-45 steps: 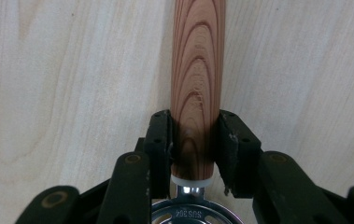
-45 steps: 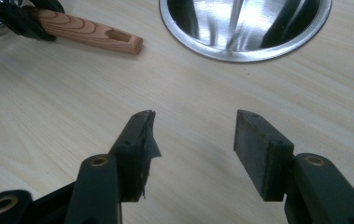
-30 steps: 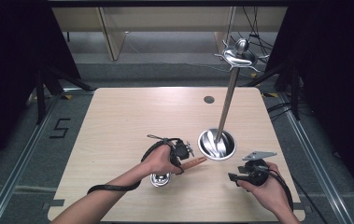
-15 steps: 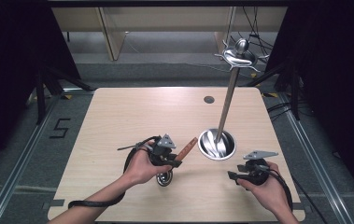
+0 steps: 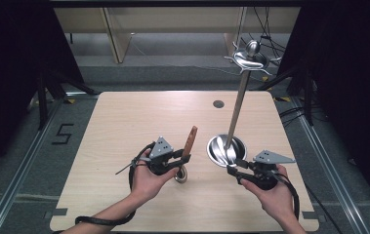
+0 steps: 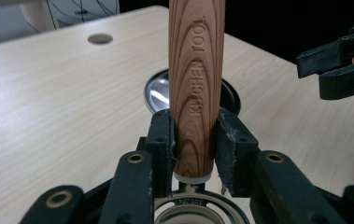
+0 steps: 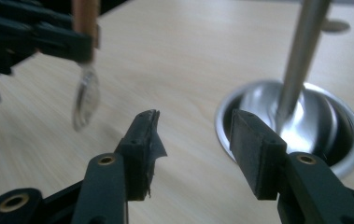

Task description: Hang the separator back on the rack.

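Observation:
My left gripper (image 5: 184, 159) is shut on a kitchen tool with a wooden handle (image 5: 191, 139) stamped "KITCHEN TOOL". The handle (image 6: 195, 88) rises between the jaws of the left gripper (image 6: 195, 140), and its round steel head (image 5: 180, 175) hangs below them, just over the table. A steel stand has a dish-shaped base (image 5: 220, 149), a tall pole (image 5: 236, 109) and hooks at its top (image 5: 250, 59). My right gripper (image 5: 234, 166) hovers at the near rim of that base. The right gripper (image 7: 195, 135) is open, its jaws have just been closing, and nothing is between them. The base (image 7: 333, 121) lies just beyond its right jaw.
The light wooden table (image 5: 124, 122) has a small round hole (image 5: 218, 104) near its far edge. Dark floor with rails surrounds it, with a "5" taped on the floor (image 5: 61, 133) at the left. Wooden furniture legs stand behind.
The left hand has turned the tool from lying nearly level, handle pointing right, to handle pointing up, and has lifted it. The right gripper has risen a little and its jaws have narrowed.

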`<move>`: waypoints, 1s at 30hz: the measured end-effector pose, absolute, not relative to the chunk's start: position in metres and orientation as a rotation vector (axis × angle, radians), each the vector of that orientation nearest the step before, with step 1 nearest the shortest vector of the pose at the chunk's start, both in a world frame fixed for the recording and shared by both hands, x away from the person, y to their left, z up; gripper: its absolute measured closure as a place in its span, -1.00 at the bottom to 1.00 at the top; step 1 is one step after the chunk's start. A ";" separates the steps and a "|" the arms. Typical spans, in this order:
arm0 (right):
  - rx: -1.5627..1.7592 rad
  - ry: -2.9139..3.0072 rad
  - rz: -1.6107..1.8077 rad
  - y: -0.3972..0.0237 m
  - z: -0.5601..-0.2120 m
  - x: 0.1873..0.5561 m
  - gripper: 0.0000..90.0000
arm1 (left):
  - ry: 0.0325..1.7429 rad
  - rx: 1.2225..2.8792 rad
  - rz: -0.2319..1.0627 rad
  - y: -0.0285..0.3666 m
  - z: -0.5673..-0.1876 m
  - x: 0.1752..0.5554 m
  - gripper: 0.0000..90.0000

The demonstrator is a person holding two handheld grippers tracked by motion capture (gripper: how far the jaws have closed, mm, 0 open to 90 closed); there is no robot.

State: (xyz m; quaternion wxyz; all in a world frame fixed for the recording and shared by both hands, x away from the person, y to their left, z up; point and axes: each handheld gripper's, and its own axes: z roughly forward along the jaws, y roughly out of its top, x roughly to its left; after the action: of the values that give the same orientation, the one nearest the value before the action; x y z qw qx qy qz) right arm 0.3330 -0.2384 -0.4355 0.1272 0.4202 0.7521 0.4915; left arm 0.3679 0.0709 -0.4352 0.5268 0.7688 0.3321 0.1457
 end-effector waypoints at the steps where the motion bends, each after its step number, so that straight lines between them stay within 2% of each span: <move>1: 1.213 2.163 1.496 -0.233 -0.430 0.331 0.19 | 0.779 1.821 0.356 0.068 -0.432 0.365 0.51; 12: 1.085 2.054 1.716 -0.217 -0.402 0.340 0.28 | 0.748 1.818 0.334 0.046 -0.421 0.358 0.51; 16: 1.089 2.058 1.776 -0.199 -0.395 0.343 0.28 | 0.720 1.817 0.354 0.036 -0.415 0.355 0.51; 22: 1.039 2.055 1.755 -0.189 -0.394 0.345 0.28 | 0.702 1.815 0.352 0.030 -0.414 0.353 0.51; 30: 1.031 2.028 1.762 -0.185 -0.395 0.348 0.44 | 0.682 1.816 0.355 0.020 -0.412 0.349 0.51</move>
State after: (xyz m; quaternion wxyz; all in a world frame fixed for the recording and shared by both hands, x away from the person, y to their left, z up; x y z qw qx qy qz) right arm 0.3479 -0.1850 -0.3948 0.1318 0.3551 0.6987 0.6069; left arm 0.3487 0.0204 -0.4125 0.5519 0.7679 0.2884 0.1501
